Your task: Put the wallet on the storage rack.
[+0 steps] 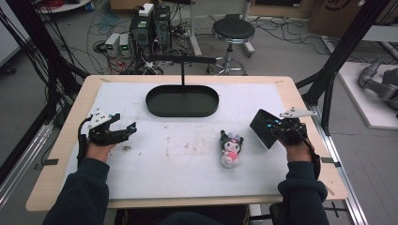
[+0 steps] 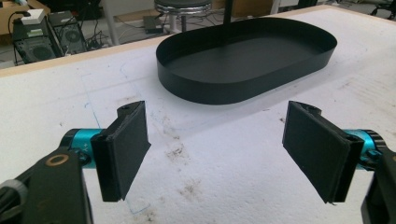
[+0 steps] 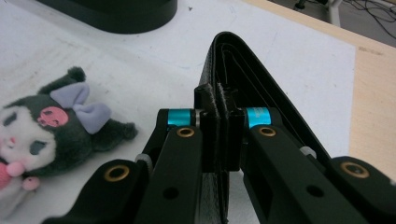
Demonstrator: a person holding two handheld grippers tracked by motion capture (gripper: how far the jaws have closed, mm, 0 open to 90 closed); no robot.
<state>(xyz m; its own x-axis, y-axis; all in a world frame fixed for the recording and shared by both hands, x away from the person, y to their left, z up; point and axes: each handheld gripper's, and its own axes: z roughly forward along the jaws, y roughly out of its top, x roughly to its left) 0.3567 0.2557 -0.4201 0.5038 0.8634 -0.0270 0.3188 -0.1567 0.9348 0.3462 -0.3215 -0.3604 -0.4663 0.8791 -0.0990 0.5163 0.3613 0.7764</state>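
Wallet (image 3: 261, 93) is held in the right gripper (image 3: 219, 112). Its two jaws press together on one black flap, and the wallet hangs open like a little tent. In the high view the wallet (image 1: 262, 126) is lifted at the right side of the table (image 1: 70, 126), just left of the right hand (image 1: 296, 149) and the right gripper (image 1: 277, 125).

A small plush toy (image 1: 231, 147) lies on the white mat (image 1: 187, 164), left of the wallet and a bit nearer to the person. It is dark with a pink face and a pale bow. In the right gripper view the toy (image 3: 42, 135) sits to the left of the jaws, not touching them.

A black oval tray (image 1: 182, 101) sits at the far middle of the mat. I see nothing in it. A thin black stand (image 1: 182, 60) rises right behind it.

The left gripper (image 1: 123, 130) is at the left side of the table, held in the left hand (image 1: 99, 150). Its jaws are wide apart and hold nothing. In the left gripper view the gripper (image 2: 217, 149) is over bare mat (image 2: 224, 186) with some dirty marks, and the tray (image 2: 243, 79) is farther off, ahead of it.

Both sleeves are dark. Past the far edge of the table a round stool (image 1: 233, 32) stands on the floor, with boxes and many cables near it.
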